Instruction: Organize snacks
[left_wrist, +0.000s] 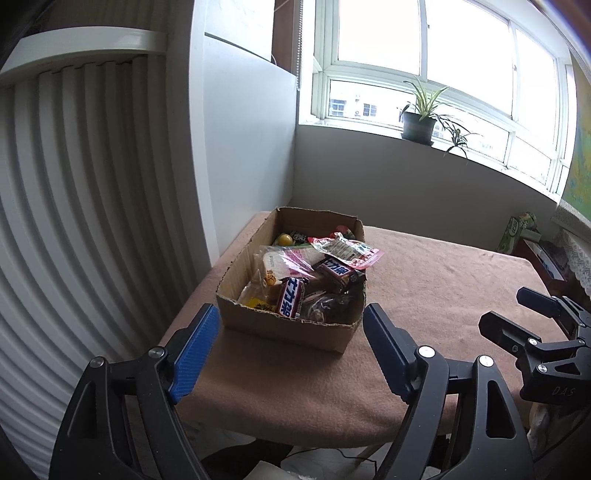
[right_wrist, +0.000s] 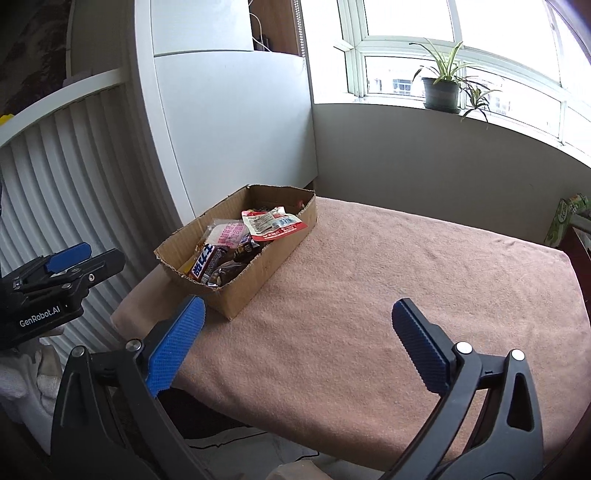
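Snacks fill one cardboard box (left_wrist: 280, 328) at the left rear of the tabletop (left_wrist: 424, 295), which is covered by a pinkish-brown cloth. Inside the box lie two dark bars with white lettering (left_wrist: 290, 302), one clear-wrapped bread packet (left_wrist: 280, 264), one red-and-white pouch (left_wrist: 345, 249) and one yellow ball (left_wrist: 284, 239); others are too buried to count. Left gripper (left_wrist: 291, 350) hovers just before the box, fingers spread apart and holding nothing. Right gripper (right_wrist: 295, 347) hangs over bare cloth, fingers likewise apart. Two potted plants (left_wrist: 419, 123) stand on the windowsill.
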